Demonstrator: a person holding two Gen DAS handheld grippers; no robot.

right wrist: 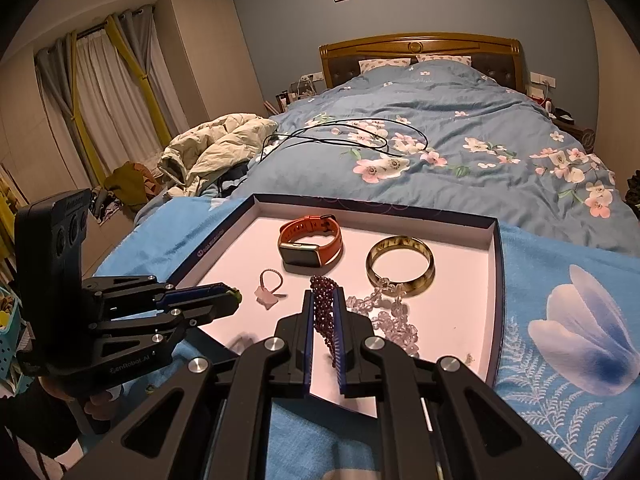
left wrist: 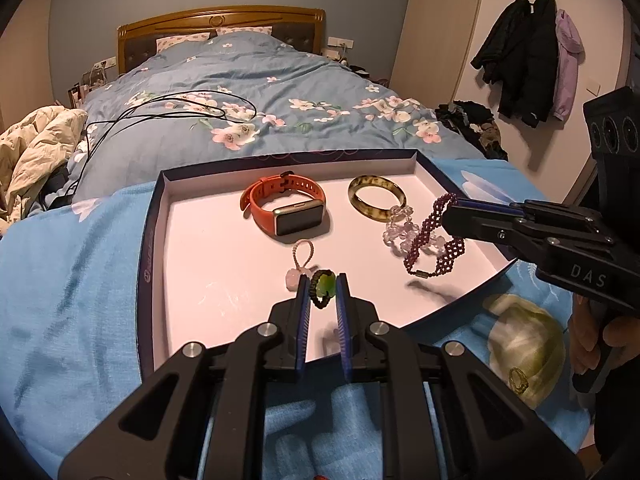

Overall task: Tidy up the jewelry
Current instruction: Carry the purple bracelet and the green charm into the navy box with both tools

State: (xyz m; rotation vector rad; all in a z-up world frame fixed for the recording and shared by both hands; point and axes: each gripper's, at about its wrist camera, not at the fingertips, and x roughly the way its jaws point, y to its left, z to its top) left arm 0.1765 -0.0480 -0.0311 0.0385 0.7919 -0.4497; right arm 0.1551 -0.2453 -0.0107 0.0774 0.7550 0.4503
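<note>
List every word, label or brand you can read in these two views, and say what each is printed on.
"DAS": on the black body of the right gripper.
"GenRobot.AI", first letter unclear: on the body of the left gripper.
Logo and small print on the tray wall: too small to read.
Watch screen: dark, no text.

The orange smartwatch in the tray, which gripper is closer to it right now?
Left, narrowly. The left gripper, holding a green pendant, hovers just in front of the orange smartwatch; the right gripper, clamping the purple beaded bracelet, sits off to its right.

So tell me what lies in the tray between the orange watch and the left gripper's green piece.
A pink charm on its beaded loop, beside the green pendant; the left wrist view shows it below the orange watch.
</note>
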